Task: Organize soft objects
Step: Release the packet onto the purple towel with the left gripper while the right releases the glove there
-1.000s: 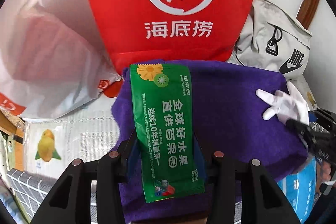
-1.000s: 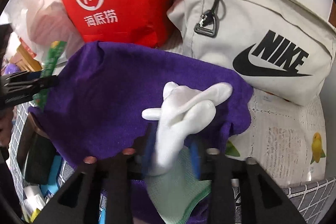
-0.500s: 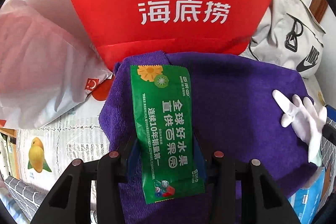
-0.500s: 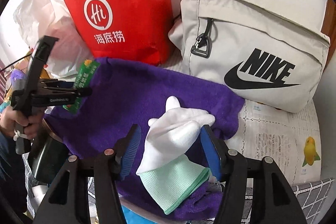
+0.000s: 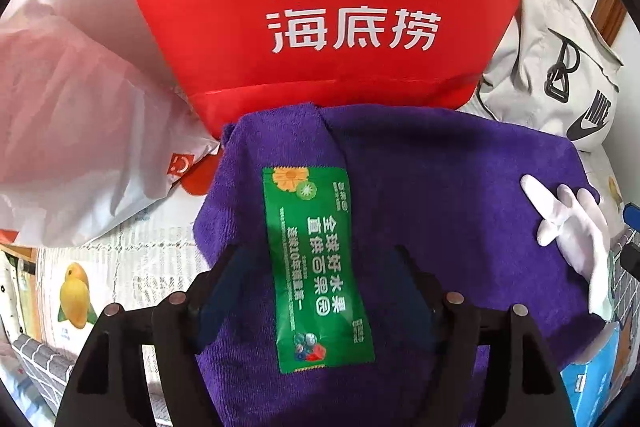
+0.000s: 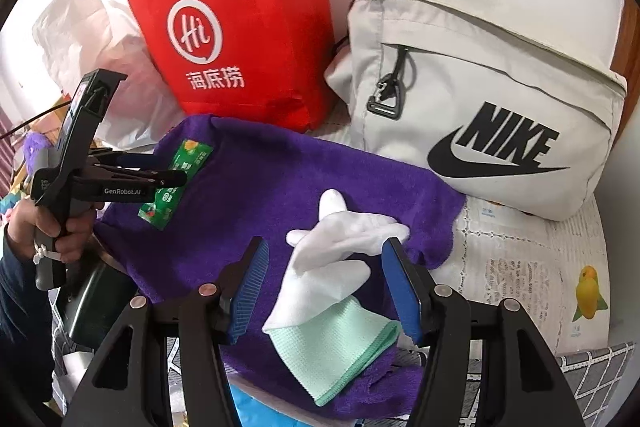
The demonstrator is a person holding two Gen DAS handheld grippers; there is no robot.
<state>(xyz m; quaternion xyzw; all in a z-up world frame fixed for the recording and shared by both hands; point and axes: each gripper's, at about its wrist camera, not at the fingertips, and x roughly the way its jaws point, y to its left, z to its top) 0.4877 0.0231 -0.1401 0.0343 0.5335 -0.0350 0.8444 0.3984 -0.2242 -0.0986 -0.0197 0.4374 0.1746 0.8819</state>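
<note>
A green snack packet (image 5: 316, 267) lies flat on a purple towel (image 5: 440, 187). My left gripper (image 5: 318, 255) straddles the packet; its jaws are opening and the pads stand clear of its edges. In the right wrist view a white glove (image 6: 332, 267) with a mint cuff rests on the towel (image 6: 260, 187) between the blue pads (image 6: 400, 287) of my right gripper (image 6: 325, 245), which is open and not touching it. The left gripper (image 6: 160, 171) also shows there from the side, over the packet (image 6: 191, 154). The glove (image 5: 580, 223) appears at the right edge of the left wrist view.
A red paper bag (image 6: 240, 39) and a grey Nike bag (image 6: 480, 107) stand behind the towel against the wall. A white plastic bag (image 5: 80, 127) lies at the left. A fruit-print tablecloth (image 6: 560, 267) covers the table. A blue box (image 5: 592, 379) pokes from under the towel.
The left jaws spread away from the green packet, which now lies loose on the towel. The right gripper let go of the glove and pulled up and back a little.
</note>
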